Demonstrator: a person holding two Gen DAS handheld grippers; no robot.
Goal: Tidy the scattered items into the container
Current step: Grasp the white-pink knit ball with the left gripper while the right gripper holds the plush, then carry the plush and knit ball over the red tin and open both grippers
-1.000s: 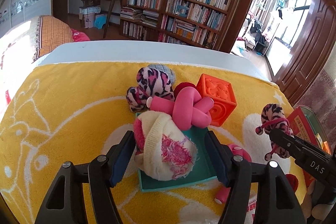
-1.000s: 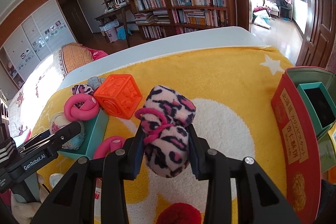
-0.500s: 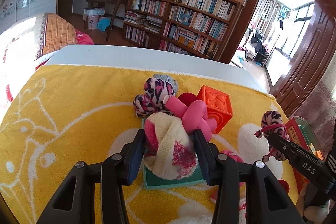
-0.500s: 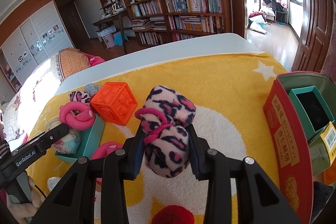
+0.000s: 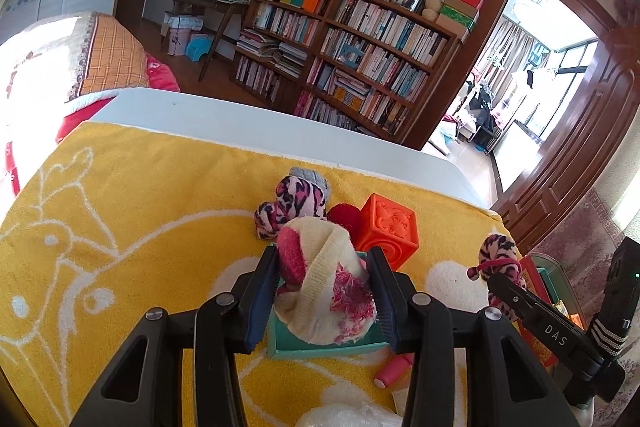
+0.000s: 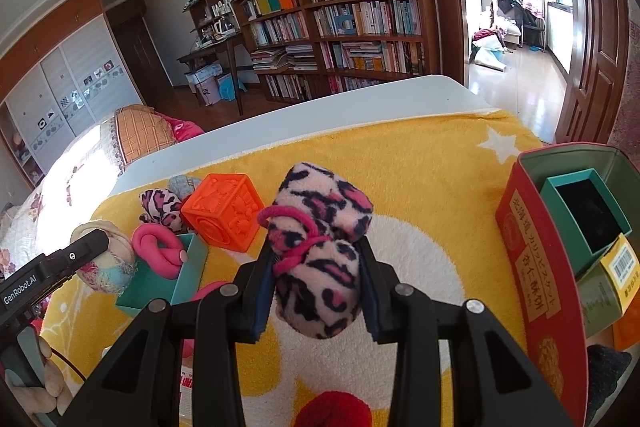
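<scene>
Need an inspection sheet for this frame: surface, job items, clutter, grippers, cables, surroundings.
Surface: yellow towel over a white table.
Job's things: red tin at right, boxes inside; orange cube, pink knot in teal tray.
Clutter: red pompom, paper at near edge.
Grippers: left gripper closing on cream sock; right gripper shut on leopard sock.
Cables: thin wire by hand.
Surroundings: bookshelf, bed, open door.

Cube (image 6: pixel 224 213) probably touches tray's (image 6: pixel 160 287) far corner.
</scene>
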